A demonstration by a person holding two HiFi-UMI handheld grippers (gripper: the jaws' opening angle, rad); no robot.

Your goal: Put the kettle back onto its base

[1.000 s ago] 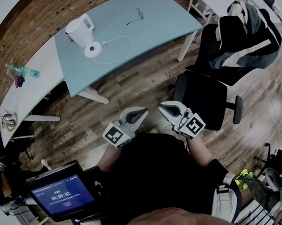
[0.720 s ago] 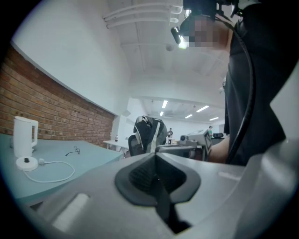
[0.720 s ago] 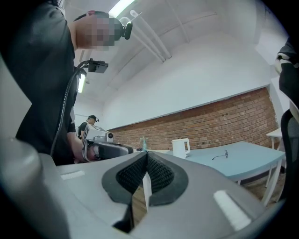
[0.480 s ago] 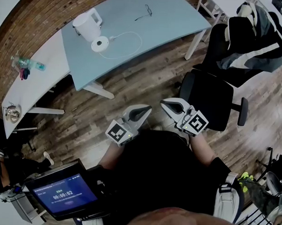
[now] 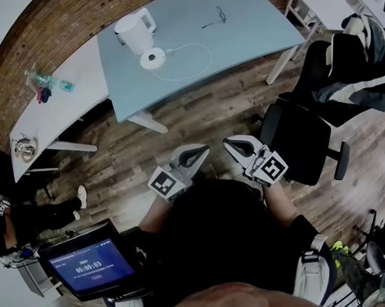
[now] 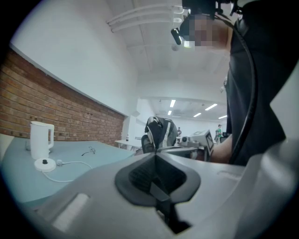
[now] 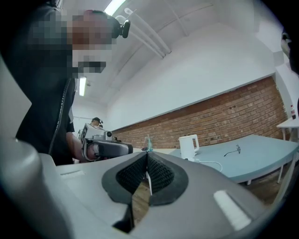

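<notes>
Across the wood floor (image 5: 181, 114) from the closed left tongs (image 5: 204, 149) and right tongs (image 5: 227, 142), the kettle (image 5: 135, 30) stands beside its base (image 5: 152, 57) (glasses (image 5: 217, 16) nearby).

White kettle (image 5: 135, 29), white base (image 5: 152, 57), pale blue table (image 5: 239, 40), red-brick wall (image 6: 56, 107), black chair (image 5: 298, 143)

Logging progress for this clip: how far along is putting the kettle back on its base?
Nothing looks done: the kettle stands on the table beside its round base, not on it. Nothing is in hand: the left gripper and right gripper are both shut and empty, well short of the table. Left to do: reach the table, grip the kettle, set it on the base.
</notes>
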